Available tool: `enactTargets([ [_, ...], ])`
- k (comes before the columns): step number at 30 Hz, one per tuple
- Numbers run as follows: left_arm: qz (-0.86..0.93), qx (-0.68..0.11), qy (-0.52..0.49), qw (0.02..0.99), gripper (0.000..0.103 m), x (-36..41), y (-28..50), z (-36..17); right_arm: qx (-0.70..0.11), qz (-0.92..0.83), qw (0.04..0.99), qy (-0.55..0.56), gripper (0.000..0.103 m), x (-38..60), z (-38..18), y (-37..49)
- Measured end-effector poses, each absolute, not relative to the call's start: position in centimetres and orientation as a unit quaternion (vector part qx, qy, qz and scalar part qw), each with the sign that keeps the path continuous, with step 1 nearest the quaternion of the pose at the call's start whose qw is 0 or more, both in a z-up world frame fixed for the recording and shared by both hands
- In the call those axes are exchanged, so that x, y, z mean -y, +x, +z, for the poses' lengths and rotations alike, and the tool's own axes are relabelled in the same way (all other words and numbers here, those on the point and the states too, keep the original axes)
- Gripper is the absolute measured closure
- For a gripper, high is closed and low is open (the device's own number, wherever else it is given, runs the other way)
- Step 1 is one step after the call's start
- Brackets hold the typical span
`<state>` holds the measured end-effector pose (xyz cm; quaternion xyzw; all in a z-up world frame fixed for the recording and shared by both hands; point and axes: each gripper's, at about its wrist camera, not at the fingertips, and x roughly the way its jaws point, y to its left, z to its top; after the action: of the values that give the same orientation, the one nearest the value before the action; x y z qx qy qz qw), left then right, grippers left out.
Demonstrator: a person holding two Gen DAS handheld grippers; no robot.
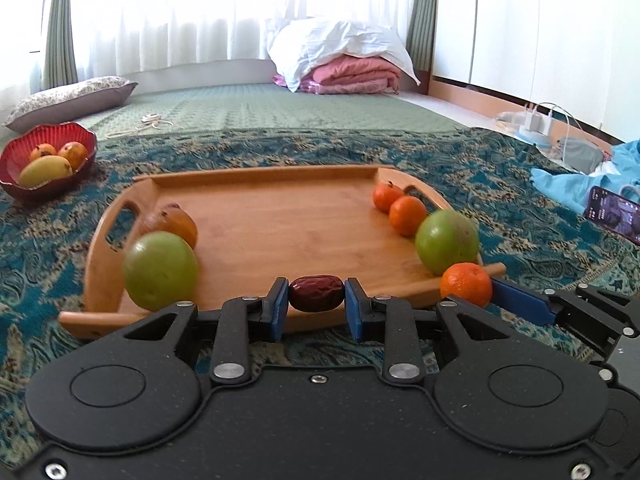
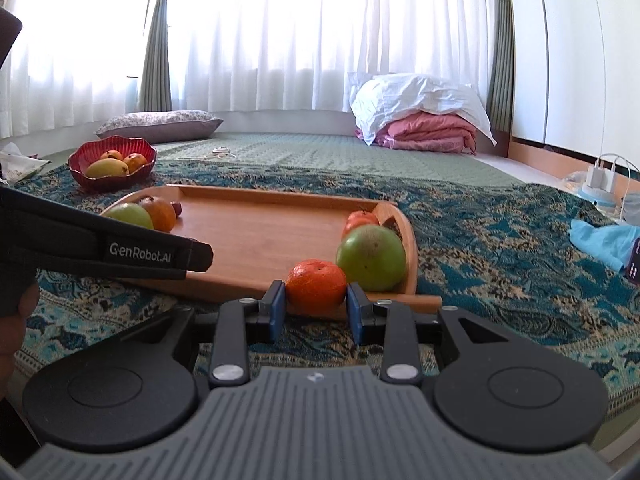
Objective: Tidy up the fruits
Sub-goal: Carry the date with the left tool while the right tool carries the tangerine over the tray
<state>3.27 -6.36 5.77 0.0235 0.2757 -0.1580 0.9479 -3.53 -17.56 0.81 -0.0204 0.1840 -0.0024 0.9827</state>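
My left gripper (image 1: 317,300) is shut on a dark red date (image 1: 316,293) over the near edge of the wooden tray (image 1: 280,224). My right gripper (image 2: 316,300) is shut on a mandarin (image 2: 316,285) at the tray's near right corner (image 2: 248,224); the mandarin also shows in the left wrist view (image 1: 466,283). On the tray's right side sit a green apple (image 1: 447,241) and two mandarins (image 1: 407,215). On its left side sit another green apple (image 1: 161,269) and a brownish-orange fruit (image 1: 176,222).
A red bowl (image 1: 82,160) with a mango and two orange fruits stands at the far left on the patterned blanket. A phone (image 1: 614,214) and blue cloth lie right. A pillow, folded bedding, chargers and cables lie farther back.
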Motion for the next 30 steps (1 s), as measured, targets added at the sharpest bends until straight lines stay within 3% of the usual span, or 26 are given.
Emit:
enactTargets([
  [30, -0.104, -0.267, 0.006, 0.958, 0.075, 1.5, 12.2, 9.9, -0.157, 0.004, 0.988, -0.004, 0.064, 18.3, 5.8, 4.6],
])
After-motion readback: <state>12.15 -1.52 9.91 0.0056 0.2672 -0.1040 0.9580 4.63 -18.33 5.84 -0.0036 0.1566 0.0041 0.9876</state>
